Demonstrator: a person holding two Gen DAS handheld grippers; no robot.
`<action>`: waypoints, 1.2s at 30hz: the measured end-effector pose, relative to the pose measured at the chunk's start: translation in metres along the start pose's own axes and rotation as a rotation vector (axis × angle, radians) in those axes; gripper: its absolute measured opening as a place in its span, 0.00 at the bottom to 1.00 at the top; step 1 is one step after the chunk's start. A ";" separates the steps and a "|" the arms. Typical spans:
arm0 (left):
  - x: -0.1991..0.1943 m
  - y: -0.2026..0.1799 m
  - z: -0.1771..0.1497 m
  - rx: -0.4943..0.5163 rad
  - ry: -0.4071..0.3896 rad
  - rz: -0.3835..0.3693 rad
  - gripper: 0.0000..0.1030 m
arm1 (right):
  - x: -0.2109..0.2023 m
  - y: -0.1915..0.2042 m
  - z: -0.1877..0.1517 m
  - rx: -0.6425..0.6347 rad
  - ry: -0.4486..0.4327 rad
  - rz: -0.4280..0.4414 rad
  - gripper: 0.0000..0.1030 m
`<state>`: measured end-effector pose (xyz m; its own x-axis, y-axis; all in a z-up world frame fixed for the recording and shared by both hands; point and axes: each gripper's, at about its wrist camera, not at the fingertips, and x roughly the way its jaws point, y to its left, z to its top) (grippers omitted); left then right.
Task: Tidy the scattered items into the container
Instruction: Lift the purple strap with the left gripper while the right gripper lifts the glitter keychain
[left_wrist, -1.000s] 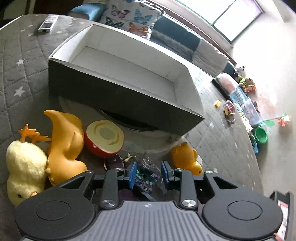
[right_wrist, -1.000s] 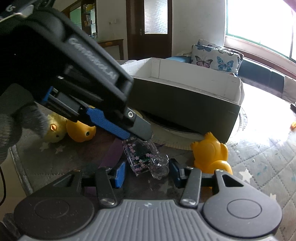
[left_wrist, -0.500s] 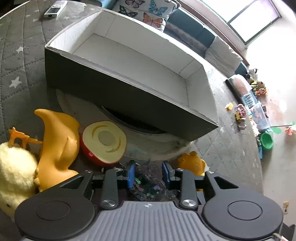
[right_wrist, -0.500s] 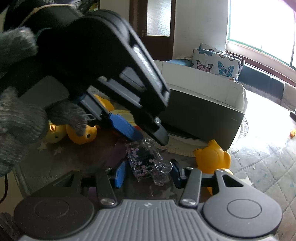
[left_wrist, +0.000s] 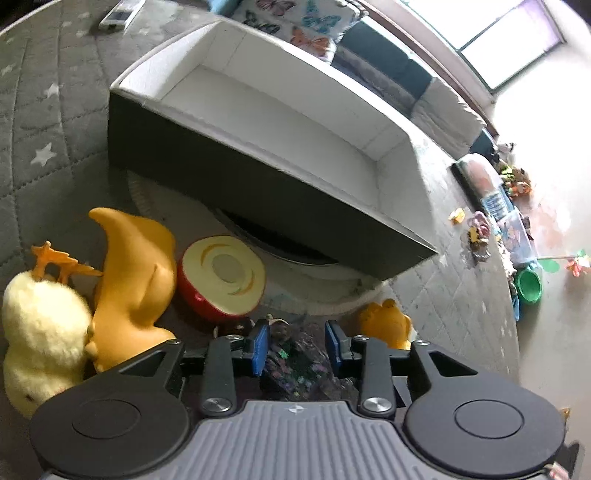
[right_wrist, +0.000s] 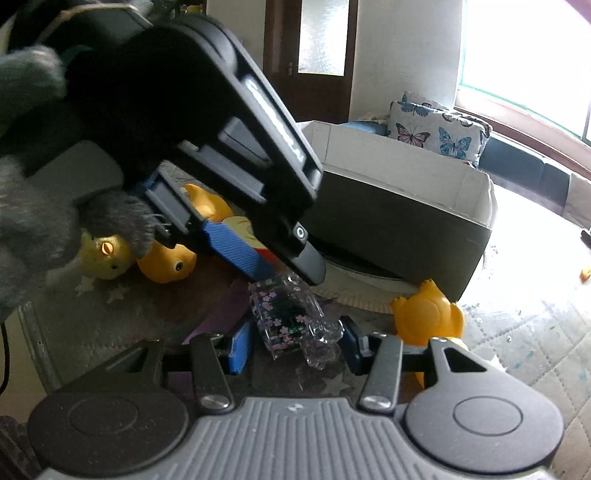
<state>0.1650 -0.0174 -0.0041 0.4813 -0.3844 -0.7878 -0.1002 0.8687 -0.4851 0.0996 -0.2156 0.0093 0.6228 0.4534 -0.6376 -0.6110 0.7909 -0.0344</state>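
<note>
Both grippers crowd one glitter case; the left has swung up over it.

Nearest, the right gripper (right_wrist: 293, 343) is spread wide with the clear, flower-speckled case (right_wrist: 286, 314) lying on the table between its pads, touching neither that I can see. The left gripper (left_wrist: 295, 343) has tilted higher over the last second. Its pad gap is barely changed, and the case fills that gap. The view there is blurred, so I cannot tell whether it is clamped or only straddling. Just beyond lie the toy apple half (left_wrist: 221, 277), the orange duck (left_wrist: 133, 280) and the plush chick (left_wrist: 40, 332). Farther still stands the container (left_wrist: 258, 177), its white floor bare. Judged from this, nothing is tidied yet, and the case looks like the first pick.
</note>
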 end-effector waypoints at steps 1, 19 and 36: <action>-0.003 -0.002 -0.002 0.008 -0.007 0.005 0.35 | 0.000 0.000 0.000 0.001 -0.001 0.000 0.49; -0.014 0.037 -0.016 -0.126 -0.020 0.010 0.35 | 0.005 -0.009 0.002 0.011 -0.001 0.011 0.46; -0.005 0.010 -0.023 0.076 -0.040 0.105 0.33 | -0.001 -0.018 -0.001 0.028 0.005 0.002 0.44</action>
<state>0.1414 -0.0137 -0.0142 0.5066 -0.2787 -0.8159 -0.0864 0.9252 -0.3696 0.1093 -0.2310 0.0102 0.6189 0.4527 -0.6419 -0.5980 0.8014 -0.0113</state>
